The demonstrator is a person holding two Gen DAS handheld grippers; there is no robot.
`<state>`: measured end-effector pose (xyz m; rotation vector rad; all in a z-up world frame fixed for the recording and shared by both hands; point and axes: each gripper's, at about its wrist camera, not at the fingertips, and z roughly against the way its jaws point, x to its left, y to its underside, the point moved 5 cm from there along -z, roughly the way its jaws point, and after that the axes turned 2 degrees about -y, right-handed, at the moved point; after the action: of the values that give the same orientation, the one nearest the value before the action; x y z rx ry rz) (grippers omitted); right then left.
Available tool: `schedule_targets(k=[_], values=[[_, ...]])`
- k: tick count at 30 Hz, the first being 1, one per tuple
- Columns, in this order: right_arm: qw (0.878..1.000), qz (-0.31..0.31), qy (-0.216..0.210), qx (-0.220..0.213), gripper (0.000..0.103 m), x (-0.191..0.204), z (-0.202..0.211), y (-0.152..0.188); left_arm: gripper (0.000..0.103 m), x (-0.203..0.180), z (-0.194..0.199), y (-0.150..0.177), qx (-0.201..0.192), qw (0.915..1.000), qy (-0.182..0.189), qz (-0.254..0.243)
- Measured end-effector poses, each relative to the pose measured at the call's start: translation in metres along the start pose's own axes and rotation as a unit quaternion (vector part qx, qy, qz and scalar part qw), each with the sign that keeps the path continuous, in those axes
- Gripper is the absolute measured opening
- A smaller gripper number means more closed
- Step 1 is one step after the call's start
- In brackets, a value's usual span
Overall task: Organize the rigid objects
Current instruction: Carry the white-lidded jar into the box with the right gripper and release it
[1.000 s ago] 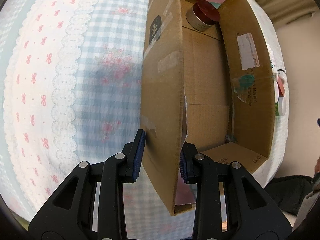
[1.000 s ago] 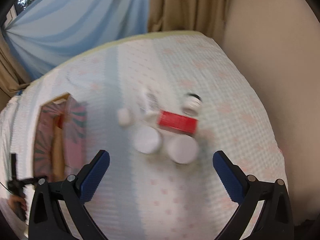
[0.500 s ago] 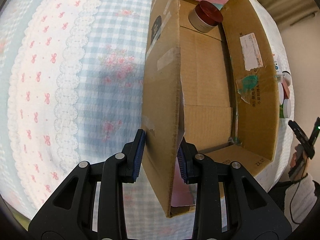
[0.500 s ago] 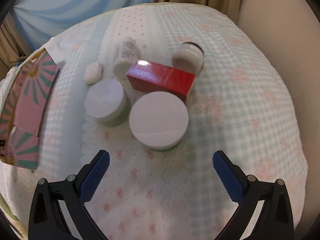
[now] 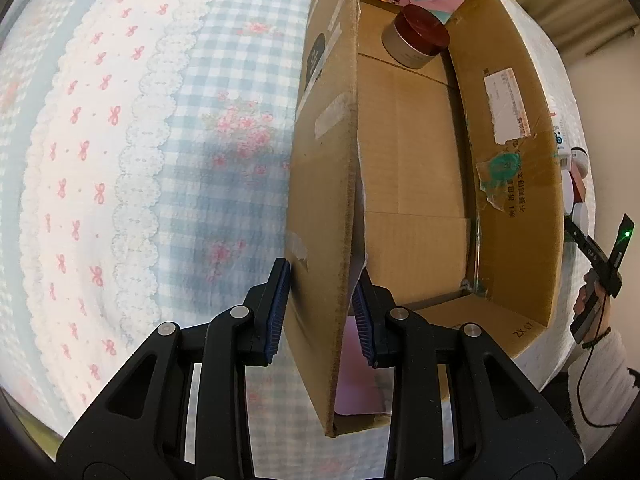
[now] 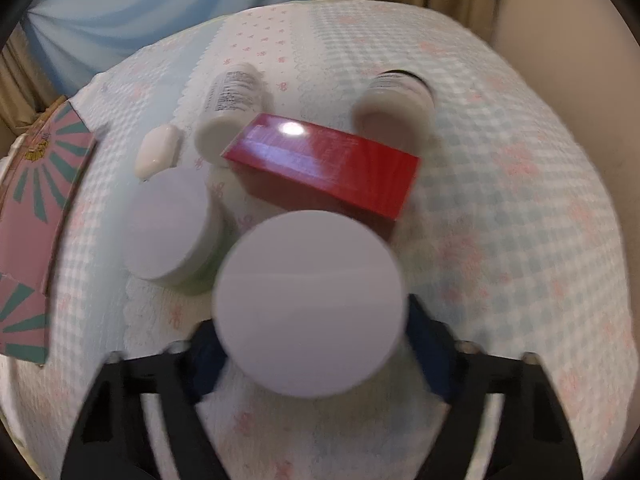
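Gingham bedspread (image 5: 224, 128), blue-checked with pink bows and white lace bands, covers the bed; blue and tan curtains (image 6: 120, 12) hang behind. Left gripper (image 5: 320, 312): fingers closed on the side wall of one cardboard box (image 5: 420, 152), as before; one red-lidded jar (image 5: 416, 42) sits in its far corner. Right gripper (image 6: 308, 344): a second ago wide open above the group, now lowered, fingers either side of the nearest white-lidded jar (image 6: 308, 304); contact cannot be told through blur. Beside it: a second white-lidded jar (image 6: 172, 228), one red carton (image 6: 324, 164), two white bottles (image 6: 232, 108) lying down, one small white cap (image 6: 156, 150).
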<state>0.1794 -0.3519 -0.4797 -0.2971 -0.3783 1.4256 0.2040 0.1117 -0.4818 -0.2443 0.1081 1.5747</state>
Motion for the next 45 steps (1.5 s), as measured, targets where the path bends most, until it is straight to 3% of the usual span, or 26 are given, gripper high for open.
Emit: schedule_targets(k=[12, 18, 24, 34, 40, 45], values=[[1.0, -0.012, 0.007, 0.003, 0.068, -0.002, 0.006, -0.004, 0.028, -0.002, -0.001, 0.005, -0.001, 1.0, -0.002, -0.003], [0.999, -0.036, 0.005, -0.008, 0.068, -0.002, 0.041, -0.011, 0.028, 0.0, -0.001, 0.004, 0.002, 0.9999, 0.003, -0.011], [0.999, -0.035, -0.015, -0.022, 0.068, 0.026, 0.089, -0.035, 0.028, 0.002, -0.002, 0.001, 0.01, 0.9997, 0.012, -0.018], [0.992, 0.031, -0.114, -0.042, 0.068, 0.162, 0.125, -0.106, 0.027, 0.012, -0.004, -0.003, 0.02, 0.9988, 0.04, -0.019], [0.982, 0.092, -0.159, -0.033, 0.068, 0.263, 0.111, -0.138, 0.027, 0.016, -0.009, -0.006, 0.024, 0.9981, 0.048, -0.031], [0.973, 0.14, -0.182, -0.007, 0.068, 0.323, 0.085, -0.149, 0.027, 0.019, -0.012, -0.008, 0.029, 0.9977, 0.055, -0.028]])
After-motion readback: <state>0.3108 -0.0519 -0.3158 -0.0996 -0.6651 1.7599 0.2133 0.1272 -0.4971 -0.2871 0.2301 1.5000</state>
